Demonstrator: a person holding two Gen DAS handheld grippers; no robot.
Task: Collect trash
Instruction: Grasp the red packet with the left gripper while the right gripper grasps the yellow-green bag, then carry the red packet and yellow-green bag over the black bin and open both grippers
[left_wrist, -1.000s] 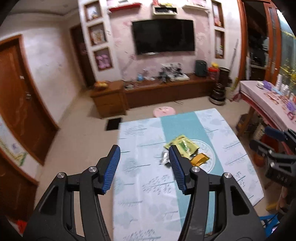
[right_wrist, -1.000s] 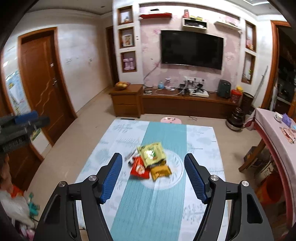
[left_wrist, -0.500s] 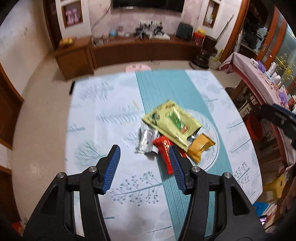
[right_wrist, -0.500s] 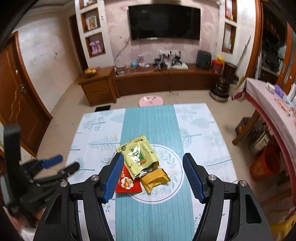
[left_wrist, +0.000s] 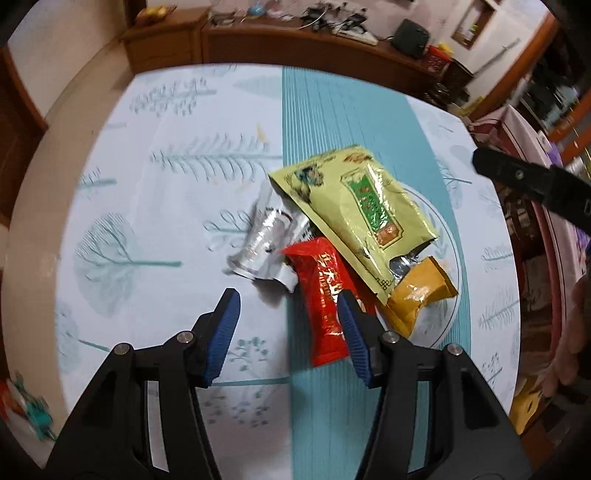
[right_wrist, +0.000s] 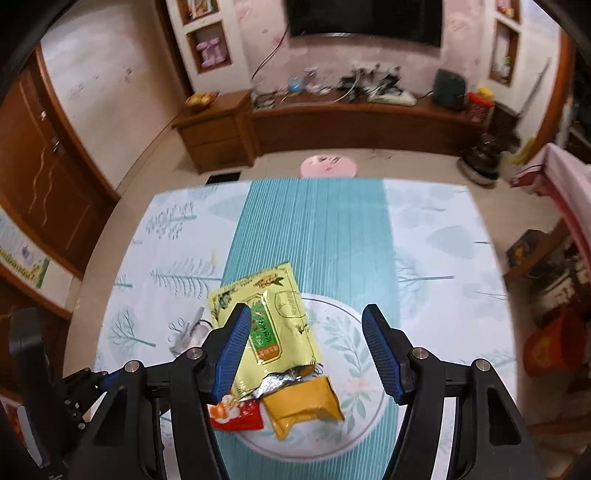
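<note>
- A table is covered with a smooth pale cloth printed with feathery trees, and a ribbed teal stripe runs down its middle.
- Four empty snack wrappers lie in a loose overlapping pile on the stripe and over a printed circular wreath pattern.
- The largest is a flat, glossy yellow-green pouch with a green label panel; its torn lower end shows a silver foil lining.
- A crinkled silver foil wrapper lies just left of the pouch, partly tucked under its edge.
- A shiny red wrapper, long and narrow with gold lettering, lies below the pouch and touches the foil wrapper.
- A puffy mustard-yellow wrapper lies at the pouch's torn end, to the right of the red one.
- The left gripper hangs over the table with its black arms spread wide and nothing between them. Its ribbed blue fingers are apart; the right-side finger overlaps the red wrapper's edge in view, but contact cannot be told.
- The right gripper is likewise spread wide and holds nothing. From its camera it sits above the yellow-green pouch, with the mustard-yellow wrapper and red wrapper lower in the frame.
- A dark wooden cabinet runs along the far pink wall.
</note>
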